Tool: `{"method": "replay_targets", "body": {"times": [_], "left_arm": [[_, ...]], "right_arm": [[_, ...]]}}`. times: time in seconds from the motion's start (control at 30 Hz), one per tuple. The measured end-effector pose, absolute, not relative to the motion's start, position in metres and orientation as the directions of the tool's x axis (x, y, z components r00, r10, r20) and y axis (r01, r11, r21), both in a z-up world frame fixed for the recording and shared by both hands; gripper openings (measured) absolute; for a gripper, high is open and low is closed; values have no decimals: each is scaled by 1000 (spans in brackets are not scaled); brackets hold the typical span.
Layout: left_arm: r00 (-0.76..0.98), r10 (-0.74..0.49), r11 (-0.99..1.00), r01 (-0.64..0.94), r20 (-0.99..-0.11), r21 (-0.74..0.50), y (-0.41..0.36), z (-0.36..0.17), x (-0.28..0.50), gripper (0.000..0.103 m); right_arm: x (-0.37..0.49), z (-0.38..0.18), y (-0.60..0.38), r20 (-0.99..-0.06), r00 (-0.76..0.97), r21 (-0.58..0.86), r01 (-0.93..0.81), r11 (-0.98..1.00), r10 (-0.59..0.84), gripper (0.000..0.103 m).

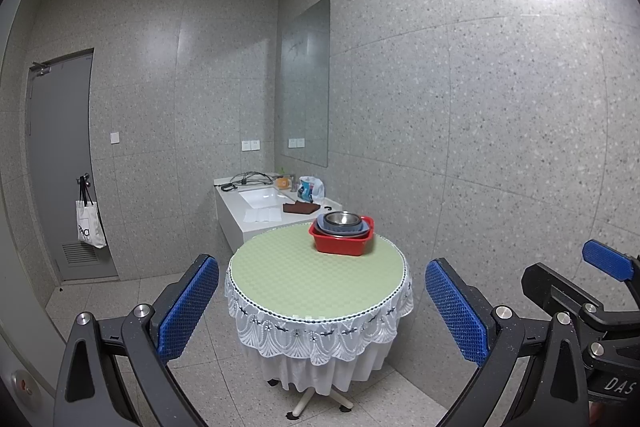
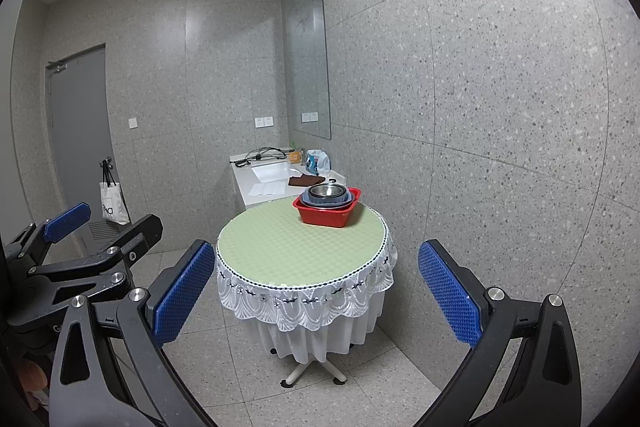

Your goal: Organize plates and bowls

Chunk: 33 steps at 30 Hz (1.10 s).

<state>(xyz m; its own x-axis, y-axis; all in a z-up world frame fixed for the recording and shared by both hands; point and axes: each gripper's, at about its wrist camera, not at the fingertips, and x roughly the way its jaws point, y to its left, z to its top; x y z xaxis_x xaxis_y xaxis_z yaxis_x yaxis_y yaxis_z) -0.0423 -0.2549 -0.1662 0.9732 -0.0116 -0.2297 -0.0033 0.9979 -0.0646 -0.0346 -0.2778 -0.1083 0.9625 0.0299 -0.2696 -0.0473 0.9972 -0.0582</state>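
A red tub stands at the far right of a round table with a green mat and white lace cloth. Inside it sit stacked blue-grey dishes with a steel bowl on top. The same tub, dishes and steel bowl show in the right wrist view, on the table. My left gripper is open and empty, well short of the table. My right gripper is open and empty, beside the left one.
A white counter with a sink, cables, a brown cloth and a plastic bag stands behind the table. A mirror hangs on the right wall. A grey door with a hanging tote bag is at left.
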Motion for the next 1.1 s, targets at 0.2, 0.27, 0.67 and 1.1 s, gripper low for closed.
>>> {"method": "replay_targets", "body": {"times": [0.2,0.27,0.67,1.1], "left_arm": [[974,-12,998,-3,-228,-64,-255,-166,-42,102],[974,-11,998,-3,-226,-63,-255,-166,-42,102],[975,-7,998,-7,-224,-63,-257,-168,-43,102],[975,-2,998,-12,-222,-62,-256,-169,-40,102]], "right_arm": [[-35,-109,-277,-269,963,-59,-46,997,29,103],[-35,-109,-277,-268,963,-58,-47,997,30,103],[-33,-108,-275,-269,963,-58,-48,997,30,103],[-27,-104,-270,-269,963,-56,-49,997,32,103]]}}
